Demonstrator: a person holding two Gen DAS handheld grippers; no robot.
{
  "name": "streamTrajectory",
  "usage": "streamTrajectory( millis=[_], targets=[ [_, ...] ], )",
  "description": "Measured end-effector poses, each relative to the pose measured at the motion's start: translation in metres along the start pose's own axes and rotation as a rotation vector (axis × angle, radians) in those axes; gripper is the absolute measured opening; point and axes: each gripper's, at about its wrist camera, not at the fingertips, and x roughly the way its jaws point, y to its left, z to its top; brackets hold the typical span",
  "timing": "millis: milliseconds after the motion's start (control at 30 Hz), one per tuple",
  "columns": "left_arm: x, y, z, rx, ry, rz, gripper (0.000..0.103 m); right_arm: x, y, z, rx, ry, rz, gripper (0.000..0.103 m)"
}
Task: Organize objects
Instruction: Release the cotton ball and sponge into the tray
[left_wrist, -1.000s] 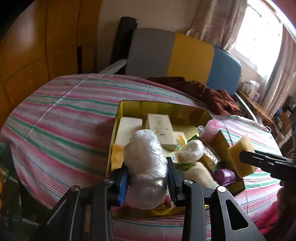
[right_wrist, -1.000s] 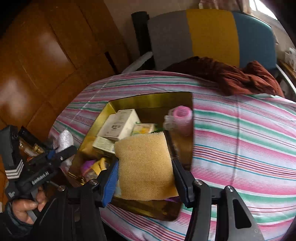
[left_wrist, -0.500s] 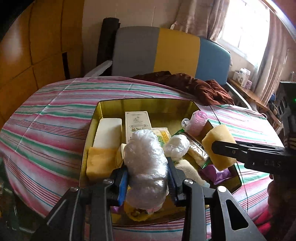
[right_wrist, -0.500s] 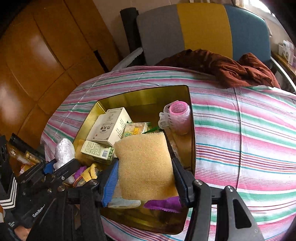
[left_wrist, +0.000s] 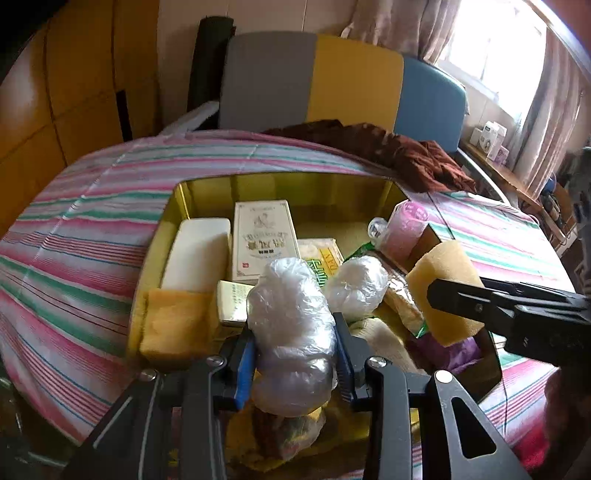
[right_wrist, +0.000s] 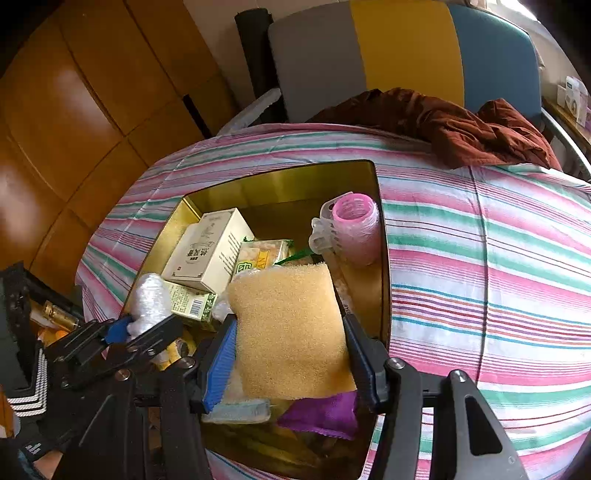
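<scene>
Over the near edge of the gold tin, which sits on a bed under a striped sheet, both loads hang ready for stowing.

Left wall of tin: white block laid flat along the side, yellow cloth in front of it; both hug the wall, probably to leave the middle free.

Centre: tea box flat, a small carton against its near end, a snack packet beside it.

Left gripper: jaws closed on a plastic-wrapped bundle, pads pressing both its sides, held above the tin's near rim. A second, smaller bundle lies just beyond, so like probably goes with like.

Right gripper: jaws closed across a sponge, gripped by its edges and held upright over the near right corner, above a purple cloth. Edge-on, it would likely slot into a narrow gap.

Right wall: pink roller leaning in the far corner.

Beyond the tin: brown garment on the bed; chair behind.
</scene>
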Motion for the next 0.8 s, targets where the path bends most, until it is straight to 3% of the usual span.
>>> streamTrajectory(
  millis=[300, 367, 433, 667, 733, 800],
  targets=[
    [0.033, 0.000, 0.006, -0.004, 0.047, 0.035, 0.040, 0.023, -0.001, 0.002, 0.000, 0.038, 0.000, 0.056],
    [0.030, 0.002, 0.006, -0.010, 0.037, 0.037, 0.055, 0.022, -0.002, 0.002, 0.008, 0.031, 0.015, 0.059],
    [0.023, 0.002, 0.007, -0.004, 0.011, 0.052, 0.063, 0.021, -0.004, 0.002, 0.014, 0.029, 0.015, 0.060],
    [-0.002, 0.004, 0.007, -0.005, -0.047, 0.071, 0.077, 0.008, 0.001, 0.000, 0.000, -0.007, 0.005, 0.066],
    [-0.010, 0.008, 0.007, -0.022, -0.060, 0.073, 0.083, 0.000, 0.003, 0.000, -0.004, -0.027, 0.006, 0.074],
    [-0.019, 0.013, 0.005, -0.037, -0.075, 0.077, 0.087, -0.009, 0.005, 0.000, -0.001, -0.049, 0.010, 0.076]
  ],
)
